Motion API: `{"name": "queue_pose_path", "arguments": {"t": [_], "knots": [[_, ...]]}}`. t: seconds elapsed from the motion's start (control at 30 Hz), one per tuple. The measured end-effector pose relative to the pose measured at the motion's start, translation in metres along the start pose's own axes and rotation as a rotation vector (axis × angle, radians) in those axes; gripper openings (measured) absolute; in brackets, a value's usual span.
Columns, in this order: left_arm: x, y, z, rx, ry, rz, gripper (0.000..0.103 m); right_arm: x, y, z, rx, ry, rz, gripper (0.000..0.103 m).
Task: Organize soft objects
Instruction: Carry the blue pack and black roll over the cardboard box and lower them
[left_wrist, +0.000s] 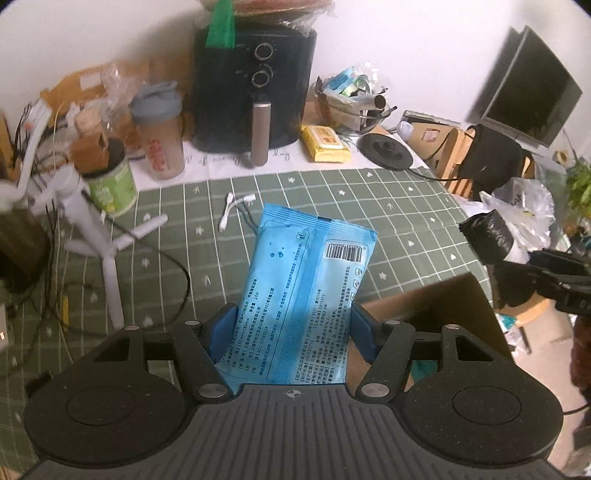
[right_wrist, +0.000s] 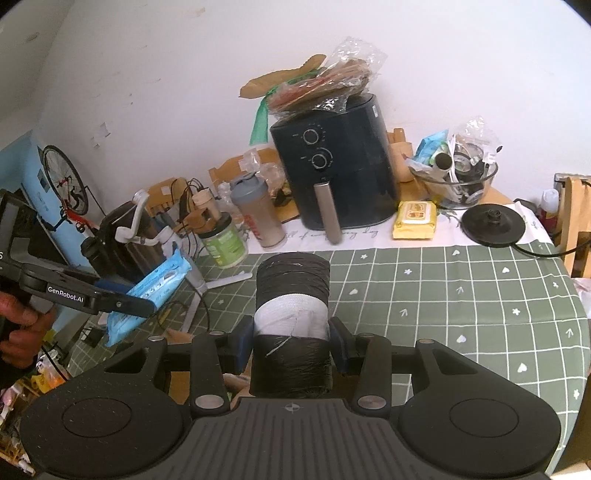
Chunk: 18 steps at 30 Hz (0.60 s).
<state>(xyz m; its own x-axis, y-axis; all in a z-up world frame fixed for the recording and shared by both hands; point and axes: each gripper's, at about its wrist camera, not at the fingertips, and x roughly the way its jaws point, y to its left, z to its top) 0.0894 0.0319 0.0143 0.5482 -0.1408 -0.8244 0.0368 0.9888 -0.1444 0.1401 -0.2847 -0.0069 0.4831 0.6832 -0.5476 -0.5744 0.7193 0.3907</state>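
**Both grippers hold soft items above a cluttered tabletop**

The left gripper (left_wrist: 293, 325) pinches a blue wet-wipe pack (left_wrist: 306, 280) between its blue pads, gripping the near half while the far end sticks out over the green checked tabletop (left_wrist: 369, 199). A brown cardboard box (left_wrist: 432, 314) sits just right of and below it, its flap raised. The right gripper (right_wrist: 291, 343) is closed on a roll of black plastic bags (right_wrist: 291, 295) with a white band round its middle, held upright above the tabletop's near edge. At the far side stand a black air fryer (right_wrist: 336, 173), a yellow wipe pack (right_wrist: 415, 219) and a shaker bottle (right_wrist: 258, 214).

The wipe pack looks light, floppy and slick; judged from its sag, a hold across its middle would steady it best. The roll seems light, squashy and somewhat slippery, so a firm squeeze round its banded middle should keep it from sliding.
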Motion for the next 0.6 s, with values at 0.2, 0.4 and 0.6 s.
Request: {"name": "queue_pose_path", "arguments": {"t": [0.2, 0.4, 0.6], "knots": [[-0.006, -0.002, -0.016, -0.071, 0.022, -0.045, 0.064, -0.005, 0.008, -0.010, 0.003, 0.007, 0.006, 0.046], [-0.009, 0.000, -0.026, -0.165, 0.036, -0.097, 0.064, -0.010, 0.014, -0.016, 0.001, 0.011, 0.007, 0.046], [0.002, 0.019, -0.043, -0.371, 0.058, -0.223, 0.068, -0.013, 0.020, -0.023, 0.003, 0.023, 0.008, 0.046]]}}
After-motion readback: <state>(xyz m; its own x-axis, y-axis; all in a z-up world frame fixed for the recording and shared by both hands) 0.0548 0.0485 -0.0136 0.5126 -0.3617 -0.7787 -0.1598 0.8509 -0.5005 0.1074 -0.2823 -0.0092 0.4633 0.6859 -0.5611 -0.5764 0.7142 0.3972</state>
